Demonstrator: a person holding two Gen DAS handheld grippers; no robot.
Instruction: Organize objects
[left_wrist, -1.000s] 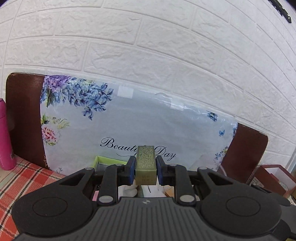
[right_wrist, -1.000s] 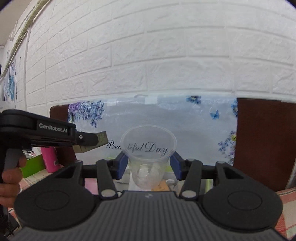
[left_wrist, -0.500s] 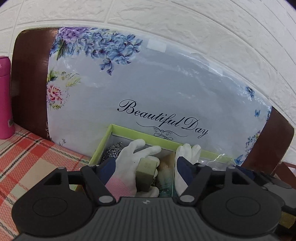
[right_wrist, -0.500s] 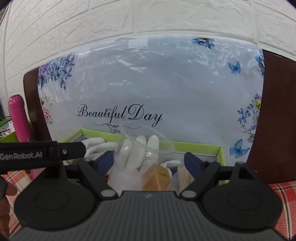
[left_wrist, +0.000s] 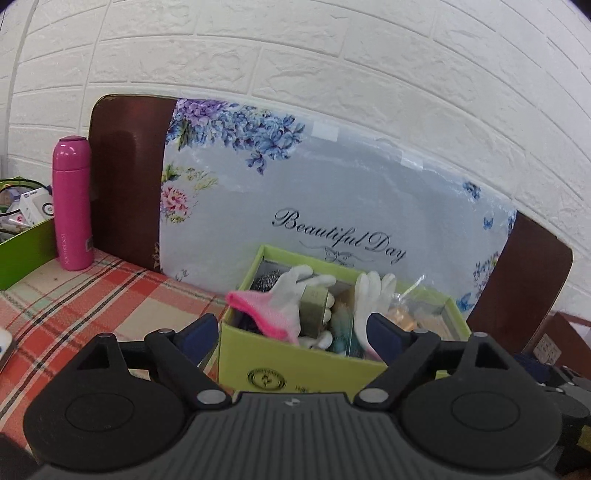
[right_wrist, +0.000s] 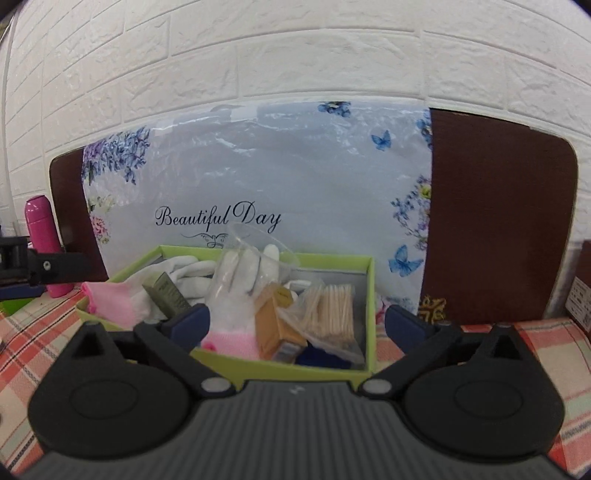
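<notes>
Both tongs (left_wrist: 290, 334) (right_wrist: 297, 319), just opened, gape empty over glove-stuffed green box (right_wrist: 280, 369).

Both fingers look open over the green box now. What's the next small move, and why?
Probably draw both grippers back and up, clear of the green box. The left gripper and right gripper have just been opening and hold nothing. The olive block lies on the gloves, and the clear cup rests tilted inside. Both drops look done.

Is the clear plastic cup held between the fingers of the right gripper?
No, the clear plastic cup lies in the green box; the right gripper is open.
</notes>
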